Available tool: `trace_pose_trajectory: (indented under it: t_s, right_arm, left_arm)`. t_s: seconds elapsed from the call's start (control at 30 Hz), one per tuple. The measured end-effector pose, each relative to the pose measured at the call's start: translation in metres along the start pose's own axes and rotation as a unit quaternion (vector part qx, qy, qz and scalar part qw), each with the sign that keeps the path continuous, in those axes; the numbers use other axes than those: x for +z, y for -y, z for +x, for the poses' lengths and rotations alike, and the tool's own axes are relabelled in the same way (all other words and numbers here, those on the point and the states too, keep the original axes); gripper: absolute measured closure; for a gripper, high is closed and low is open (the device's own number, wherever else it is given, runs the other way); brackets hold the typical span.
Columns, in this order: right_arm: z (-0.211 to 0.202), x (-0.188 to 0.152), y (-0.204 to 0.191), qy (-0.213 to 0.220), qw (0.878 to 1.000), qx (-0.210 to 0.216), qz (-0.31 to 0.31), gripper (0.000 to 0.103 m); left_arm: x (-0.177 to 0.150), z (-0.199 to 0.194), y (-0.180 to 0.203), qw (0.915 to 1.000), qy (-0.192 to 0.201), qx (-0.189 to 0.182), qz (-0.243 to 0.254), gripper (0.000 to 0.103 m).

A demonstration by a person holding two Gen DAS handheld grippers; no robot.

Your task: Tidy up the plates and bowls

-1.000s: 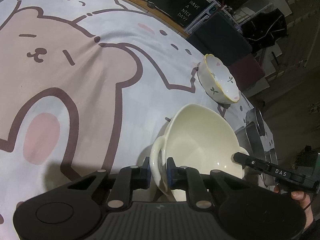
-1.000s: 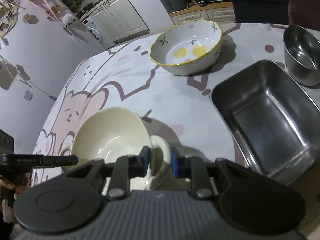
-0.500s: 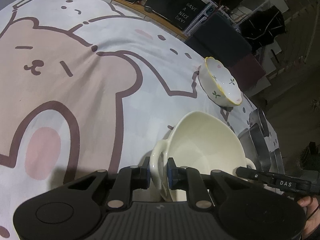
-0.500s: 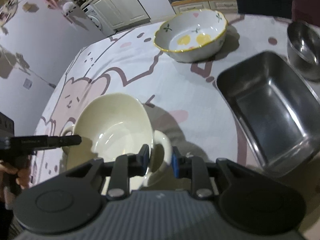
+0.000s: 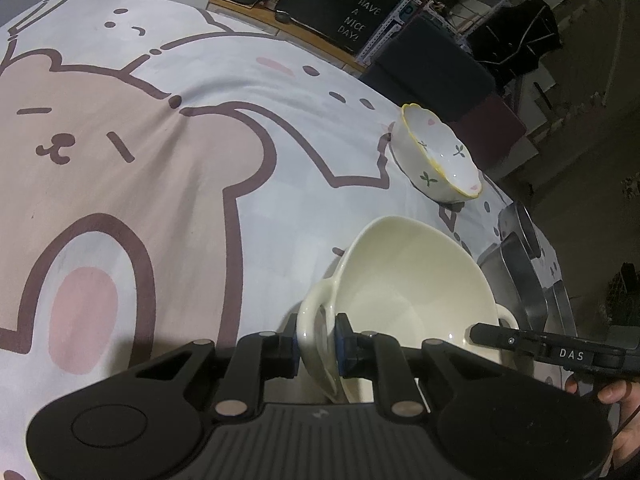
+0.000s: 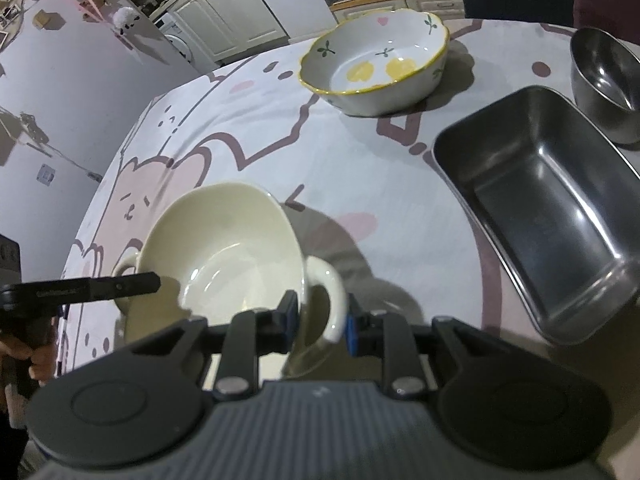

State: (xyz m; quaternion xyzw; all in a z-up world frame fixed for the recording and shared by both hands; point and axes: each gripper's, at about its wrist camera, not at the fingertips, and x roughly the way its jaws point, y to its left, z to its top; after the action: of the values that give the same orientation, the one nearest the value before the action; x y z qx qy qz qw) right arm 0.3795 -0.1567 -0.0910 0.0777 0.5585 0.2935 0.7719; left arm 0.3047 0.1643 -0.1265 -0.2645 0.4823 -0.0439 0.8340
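Note:
A cream bowl [image 5: 412, 292] with two loop handles hangs between both grippers, a little above the bear-print tablecloth [image 5: 160, 160]. My left gripper [image 5: 316, 344] is shut on its near handle in the left wrist view. In the right wrist view the same cream bowl [image 6: 224, 256] has its other handle pinched by my right gripper [image 6: 320, 320], which is also shut. Each view shows the other gripper's black finger at the bowl's far handle, the right gripper [image 5: 520, 342] and the left gripper [image 6: 100, 286]. The bowl's base is hidden.
A floral bowl with a yellow rim [image 6: 376, 68] stands farther back on the cloth. A rectangular steel tray [image 6: 540, 208] lies to the right, with a small steel bowl [image 6: 604, 76] behind it. The table edge, a chair and shelves lie beyond the floral bowl [image 5: 440, 160].
The left wrist view has rolled slightly and the cream bowl sits a bit more tilted in it. Its shadow on the cloth shows wider. Both grips hold as before.

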Motion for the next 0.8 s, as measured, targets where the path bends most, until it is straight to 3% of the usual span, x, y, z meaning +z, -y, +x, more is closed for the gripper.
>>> trace_pose_trajectory:
  t_s: [0.8]
  right_arm:
    - [-0.011,-0.002,-0.001,0.010,1.000,-0.006,0.012,0.075]
  left_arm:
    - [-0.003,-0.012,0.006,0.9999,0.010,-0.009,-0.008,0.086]
